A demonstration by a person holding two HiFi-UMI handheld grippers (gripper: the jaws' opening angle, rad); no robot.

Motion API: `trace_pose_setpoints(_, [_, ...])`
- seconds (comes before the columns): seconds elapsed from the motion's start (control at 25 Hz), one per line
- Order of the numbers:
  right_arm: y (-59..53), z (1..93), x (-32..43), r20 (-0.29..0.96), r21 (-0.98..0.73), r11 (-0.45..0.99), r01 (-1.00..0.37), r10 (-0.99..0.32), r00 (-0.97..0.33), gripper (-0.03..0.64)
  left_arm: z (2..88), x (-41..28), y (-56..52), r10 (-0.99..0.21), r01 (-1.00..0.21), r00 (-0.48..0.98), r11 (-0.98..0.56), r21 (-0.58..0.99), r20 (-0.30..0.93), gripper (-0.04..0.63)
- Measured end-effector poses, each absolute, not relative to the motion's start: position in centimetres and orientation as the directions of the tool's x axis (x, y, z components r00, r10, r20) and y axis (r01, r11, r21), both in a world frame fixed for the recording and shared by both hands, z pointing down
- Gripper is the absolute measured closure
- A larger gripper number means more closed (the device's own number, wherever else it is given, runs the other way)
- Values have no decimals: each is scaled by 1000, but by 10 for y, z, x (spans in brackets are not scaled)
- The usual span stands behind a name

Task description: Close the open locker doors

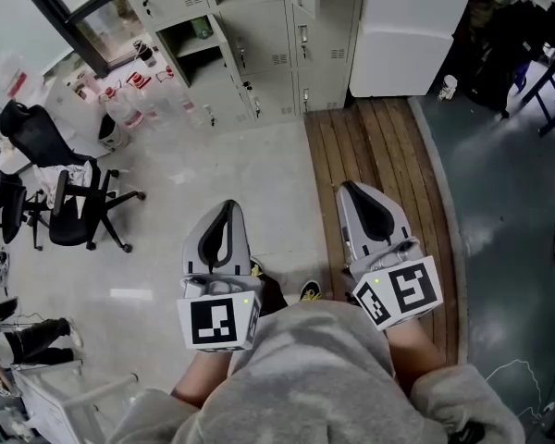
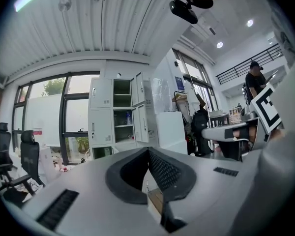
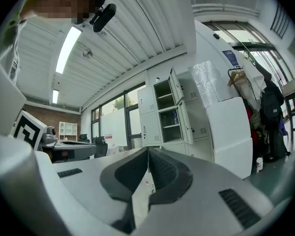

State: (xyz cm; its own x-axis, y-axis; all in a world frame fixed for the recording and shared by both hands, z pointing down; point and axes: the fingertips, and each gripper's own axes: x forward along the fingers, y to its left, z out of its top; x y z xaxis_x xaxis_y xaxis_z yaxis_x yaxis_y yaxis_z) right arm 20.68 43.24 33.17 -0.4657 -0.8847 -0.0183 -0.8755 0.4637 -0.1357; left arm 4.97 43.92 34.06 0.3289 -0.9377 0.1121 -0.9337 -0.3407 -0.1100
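Pale grey lockers (image 2: 101, 113); upper door (image 2: 137, 88) and lower door (image 2: 144, 124), one column, both swung open rightward.

Open floor (image 1: 222, 160) toward lockers (image 1: 259, 58), chairs (image 1: 74, 213) leftward

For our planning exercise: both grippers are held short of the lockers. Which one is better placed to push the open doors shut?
Probably right. The open doors hinge on the right and jut out on the side where the right gripper stands; the left gripper is further over. Both are shut.
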Motion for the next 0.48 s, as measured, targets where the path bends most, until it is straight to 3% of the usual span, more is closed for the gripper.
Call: trace_pose_setpoints(0.48, [436, 337, 230, -28, -149, 427, -892, -904, -428, 588, 338, 73, 438, -919, -913, 377, -389, -122, 111, 588])
